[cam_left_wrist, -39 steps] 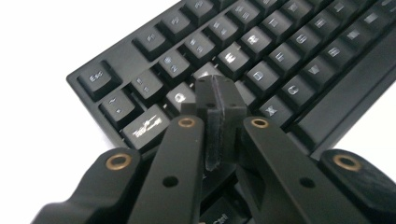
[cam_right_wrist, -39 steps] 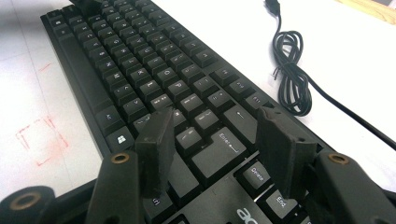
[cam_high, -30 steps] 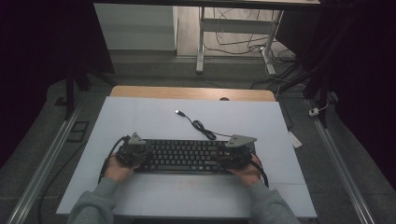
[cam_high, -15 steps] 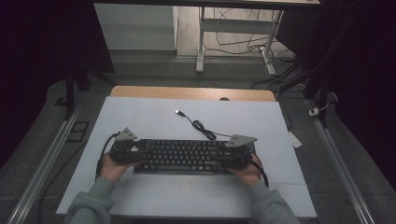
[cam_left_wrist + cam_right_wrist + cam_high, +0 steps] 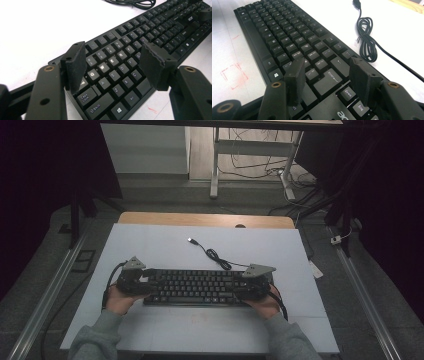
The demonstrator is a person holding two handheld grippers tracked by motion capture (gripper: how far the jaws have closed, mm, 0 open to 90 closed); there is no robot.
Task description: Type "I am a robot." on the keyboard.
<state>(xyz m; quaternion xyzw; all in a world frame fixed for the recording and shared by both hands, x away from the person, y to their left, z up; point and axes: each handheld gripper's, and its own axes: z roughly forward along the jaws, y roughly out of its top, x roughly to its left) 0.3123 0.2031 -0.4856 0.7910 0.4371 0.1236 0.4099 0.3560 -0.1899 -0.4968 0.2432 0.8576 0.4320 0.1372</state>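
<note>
Black keyboard (image 5: 197, 287) lies near the front of the white table (image 5: 150, 245), its cable (image 5: 216, 256) coiled behind. Legible keys: Caps Lock, Shift, Alt, Q W E R; Enter, Delete, End. Its logo is cut off. Left gripper (image 5: 113, 66), jaws just opened, straddles the keys; right gripper (image 5: 327, 80) is spread, pinching nothing.

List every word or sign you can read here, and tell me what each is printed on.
All on the keyboard:
"Caps Lock", on a key
"Shift", on a key
"Alt", on a key
"Q W E R", "A S D", "Z X C", letter keys
"Enter", on a key
"Delete", on a key
"End", on a key
Brand logo by those keys: cut off, unreadable
Far keys: too small
</note>
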